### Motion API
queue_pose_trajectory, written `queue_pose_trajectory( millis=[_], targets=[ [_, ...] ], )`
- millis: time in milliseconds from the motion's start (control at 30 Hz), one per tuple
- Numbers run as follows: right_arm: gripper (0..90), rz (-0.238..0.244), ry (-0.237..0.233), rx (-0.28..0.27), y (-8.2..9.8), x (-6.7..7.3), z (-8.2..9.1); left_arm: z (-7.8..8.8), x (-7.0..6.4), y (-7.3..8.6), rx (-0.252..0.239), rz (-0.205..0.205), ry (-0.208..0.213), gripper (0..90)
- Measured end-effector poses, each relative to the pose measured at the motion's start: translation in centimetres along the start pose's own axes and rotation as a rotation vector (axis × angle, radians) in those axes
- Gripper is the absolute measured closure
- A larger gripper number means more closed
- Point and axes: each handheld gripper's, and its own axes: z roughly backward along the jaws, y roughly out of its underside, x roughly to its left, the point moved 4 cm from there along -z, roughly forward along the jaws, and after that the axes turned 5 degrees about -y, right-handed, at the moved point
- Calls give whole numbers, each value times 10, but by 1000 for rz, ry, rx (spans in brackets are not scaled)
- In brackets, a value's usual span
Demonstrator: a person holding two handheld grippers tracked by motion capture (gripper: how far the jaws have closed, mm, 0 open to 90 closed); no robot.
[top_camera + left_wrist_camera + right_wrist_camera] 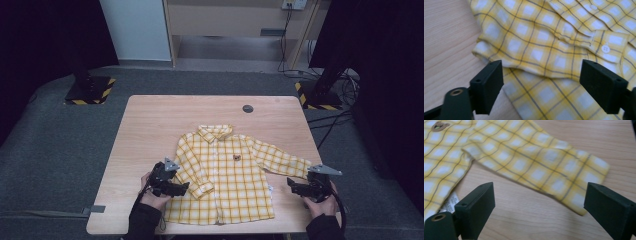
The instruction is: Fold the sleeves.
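A: Where is the shirt [225, 175] now?

B: It lies flat on the wooden table [150, 120], front side up, collar to the far edge. One sleeve is folded in over the body near the left gripper [181, 189]; the other sleeve [541, 167] is stretched out toward the right gripper [295, 187].

A: And the claws?

B: Both have their jaws wide apart and hold nothing. The left one hovers over the folded sleeve and its cuff [604, 47], the right one faces the end of the stretched sleeve.

A: So which step is this?

B: I think it is folding, at the sleeves. The next move probably needs the right jaws to come down around the cuff edge, close on it, and bring this sleeve across the body
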Motion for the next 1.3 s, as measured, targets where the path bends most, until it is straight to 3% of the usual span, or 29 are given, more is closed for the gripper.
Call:
queue_pose_trajectory(
  millis=[200,433,600,833,1300],
  targets=[
    [142,-73,5,-20,-6,-20,7,14,3,23,-14,40,-45,79],
    [231,-134,14,-19,-11,-40,8,23,21,39,-50,124,-87,67],
    [330,-180,38,2,-12,-53,1,21,30,48,-30,152,-108,76],
    [460,-160,90,11,-13,-58,-11,21,38,53,-29,177,-122,80],
    [643,-165,74,7,-10,-58,-20,18,54,62,-4,198,-156,100]
  ],
)
